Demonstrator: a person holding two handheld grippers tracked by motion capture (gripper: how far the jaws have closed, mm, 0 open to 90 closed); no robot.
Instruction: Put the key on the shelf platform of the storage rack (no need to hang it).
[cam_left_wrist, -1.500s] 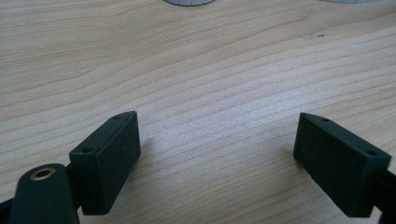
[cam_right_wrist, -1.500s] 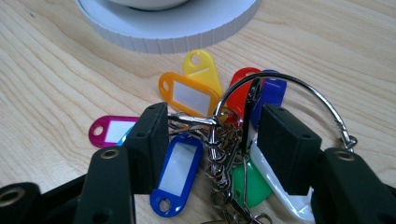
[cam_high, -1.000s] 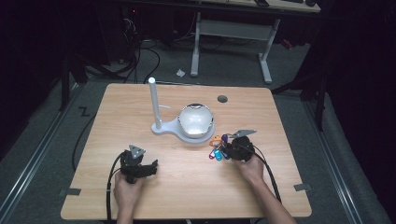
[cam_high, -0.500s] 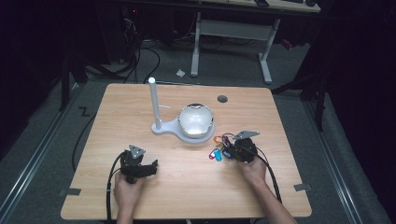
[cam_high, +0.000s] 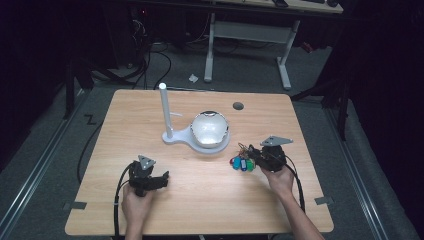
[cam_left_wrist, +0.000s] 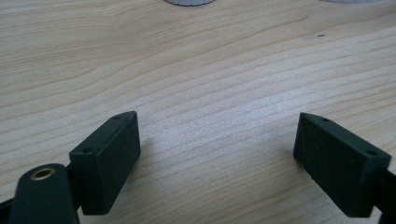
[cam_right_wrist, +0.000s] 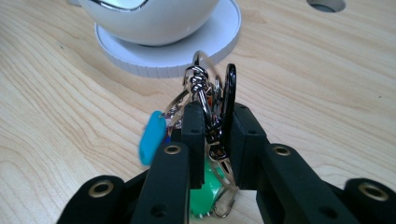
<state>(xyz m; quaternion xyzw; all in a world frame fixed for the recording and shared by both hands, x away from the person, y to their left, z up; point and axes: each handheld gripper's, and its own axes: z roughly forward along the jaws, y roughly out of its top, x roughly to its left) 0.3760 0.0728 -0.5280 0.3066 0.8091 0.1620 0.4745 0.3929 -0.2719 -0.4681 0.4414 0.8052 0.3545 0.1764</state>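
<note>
The right gripper (cam_right_wrist: 212, 135) has its jaws clamped on a bunch of keys (cam_right_wrist: 205, 100), pinching the metal rings and clasp so that a black loop and a silver ring stick up past the jaw tips, while a blue tag (cam_right_wrist: 152, 137) hangs to one side and a green tag (cam_right_wrist: 203, 193) sits below the jaws. In the high view the key bunch (cam_high: 242, 162) lies toward the table's right edge, just beside the round base of a white lamp-like stand (cam_high: 202, 137) with a domed head and an upright post. The keys point from the jaws toward that base, near it but apart from it as far as the blur allows. The left gripper (cam_high: 161, 178) rests near the front left corner of the table (cam_high: 150, 105), jaws spread wide over bare wood, well apart from the keys. The right hand (cam_high: 280, 177) is plainly the nearer one for any placing on or beside the stand.
</note>
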